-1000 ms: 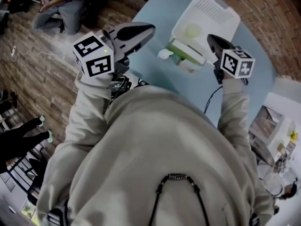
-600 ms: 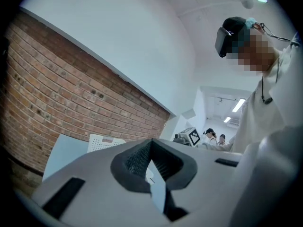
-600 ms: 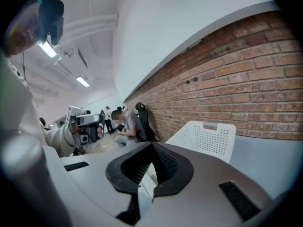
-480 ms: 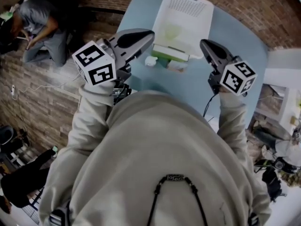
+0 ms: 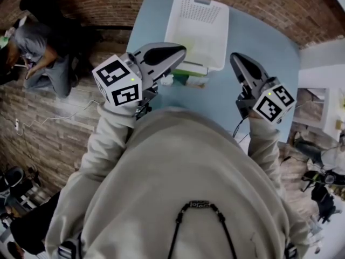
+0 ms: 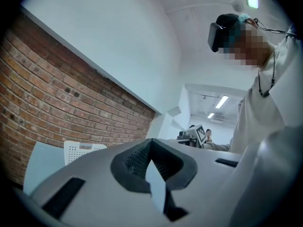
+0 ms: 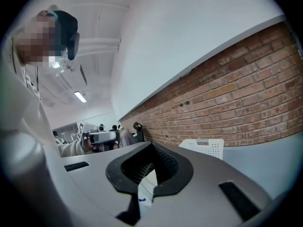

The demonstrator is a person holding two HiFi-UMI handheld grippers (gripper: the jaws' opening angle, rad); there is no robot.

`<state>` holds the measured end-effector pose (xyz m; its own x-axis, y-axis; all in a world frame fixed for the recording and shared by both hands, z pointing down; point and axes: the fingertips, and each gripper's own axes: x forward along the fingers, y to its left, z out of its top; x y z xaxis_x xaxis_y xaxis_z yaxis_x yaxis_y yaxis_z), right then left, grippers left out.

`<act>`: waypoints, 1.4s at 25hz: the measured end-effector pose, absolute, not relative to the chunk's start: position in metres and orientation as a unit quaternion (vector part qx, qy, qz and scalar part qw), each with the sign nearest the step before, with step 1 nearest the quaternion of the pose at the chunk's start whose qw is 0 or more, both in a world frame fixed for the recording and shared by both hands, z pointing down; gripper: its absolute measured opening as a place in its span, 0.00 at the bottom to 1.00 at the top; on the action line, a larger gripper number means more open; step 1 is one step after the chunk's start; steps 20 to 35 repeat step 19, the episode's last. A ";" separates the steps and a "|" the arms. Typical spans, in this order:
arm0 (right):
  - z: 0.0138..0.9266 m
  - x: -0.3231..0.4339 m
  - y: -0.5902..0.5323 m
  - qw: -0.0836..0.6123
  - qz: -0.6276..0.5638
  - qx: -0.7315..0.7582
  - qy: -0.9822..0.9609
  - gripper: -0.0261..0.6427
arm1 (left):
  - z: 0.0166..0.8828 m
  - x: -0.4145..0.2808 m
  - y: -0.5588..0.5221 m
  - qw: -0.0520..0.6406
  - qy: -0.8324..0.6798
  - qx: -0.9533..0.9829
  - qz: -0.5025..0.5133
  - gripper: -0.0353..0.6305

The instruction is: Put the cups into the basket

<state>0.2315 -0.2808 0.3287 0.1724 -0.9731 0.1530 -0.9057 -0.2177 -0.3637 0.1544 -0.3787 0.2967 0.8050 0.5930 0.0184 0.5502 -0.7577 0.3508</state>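
The left tongs (image 5: 176,52) are held level above the pale blue table (image 5: 253,26), jaws closed together with nothing between them. Just beyond and below their tip, a small white cup (image 5: 166,80) is seen on the table, with a green item (image 5: 186,76) beside it that is too small to be named with certainty. Both lie against the near wall of the white perforated basket (image 5: 199,9), which stands ahead of and between the two tongs. The right tongs (image 5: 237,63) are likewise shut and empty, kept well to the right of the cup.

Several failures can be expected from here. If the jaws are lowered without being opened first, the cup is likely to be struck and tipped or pushed along the table rather than straddled. Little room is left for a far jaw between cup and basket wall, so the basket may be shoved. The cup is shown in neither gripper view, so the approach may be misjudged.
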 end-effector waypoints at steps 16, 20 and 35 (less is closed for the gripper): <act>0.327 0.217 -0.304 0.037 -0.172 -0.745 0.644 0.06 | 0.311 0.137 -0.398 0.169 0.282 0.941 0.077 0.05; 0.328 0.217 -0.308 0.029 -0.173 -0.742 0.647 0.06 | 0.313 0.135 -0.402 0.167 0.281 0.942 0.078 0.05; 0.328 0.217 -0.308 0.029 -0.173 -0.742 0.647 0.06 | 0.313 0.135 -0.402 0.167 0.281 0.942 0.078 0.05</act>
